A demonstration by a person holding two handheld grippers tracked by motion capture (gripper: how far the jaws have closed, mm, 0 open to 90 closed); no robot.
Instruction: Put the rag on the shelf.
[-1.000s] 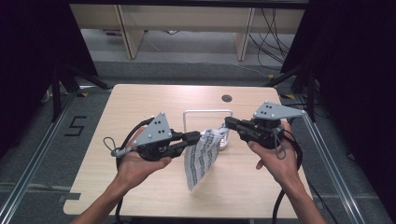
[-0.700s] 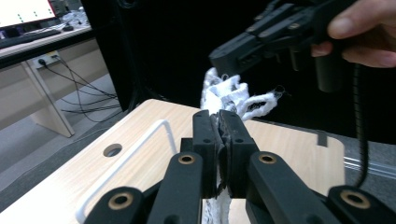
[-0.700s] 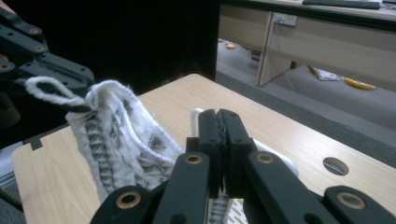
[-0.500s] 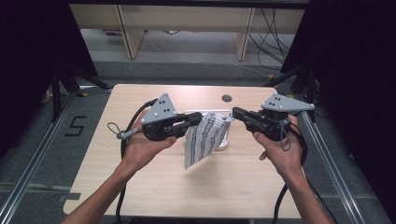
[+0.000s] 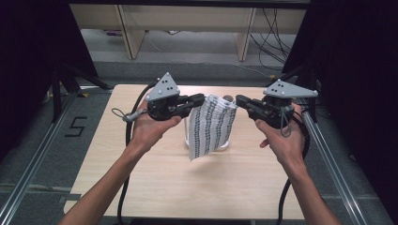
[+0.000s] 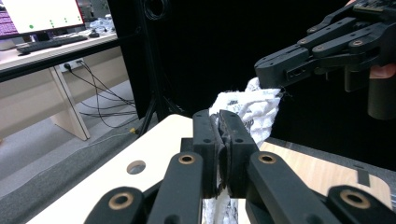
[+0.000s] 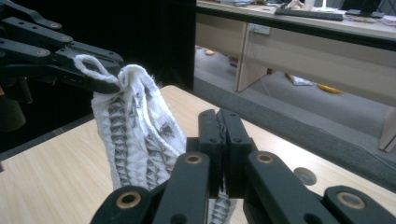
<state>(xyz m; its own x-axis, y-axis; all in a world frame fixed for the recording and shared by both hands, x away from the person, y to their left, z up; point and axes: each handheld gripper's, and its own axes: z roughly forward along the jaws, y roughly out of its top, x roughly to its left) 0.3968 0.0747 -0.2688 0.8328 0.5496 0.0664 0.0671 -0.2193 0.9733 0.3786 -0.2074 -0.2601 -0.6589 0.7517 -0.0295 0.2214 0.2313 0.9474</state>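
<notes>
my left gripper point(image 5: 199, 99) is clamped tight on one top corner of the patterned cloth point(image 5: 211, 125), and my right gripper point(image 5: 240, 100) is pinched shut on the opposite top corner. the cloth hangs between them, top edge slung level from jaw to jaw, long axis dropping toward the table point(image 5: 155, 187), lower end above a white frame point(image 5: 224, 145). both hands are equally near. a "5" point(image 5: 76, 126) is marked on the floor.
</notes>
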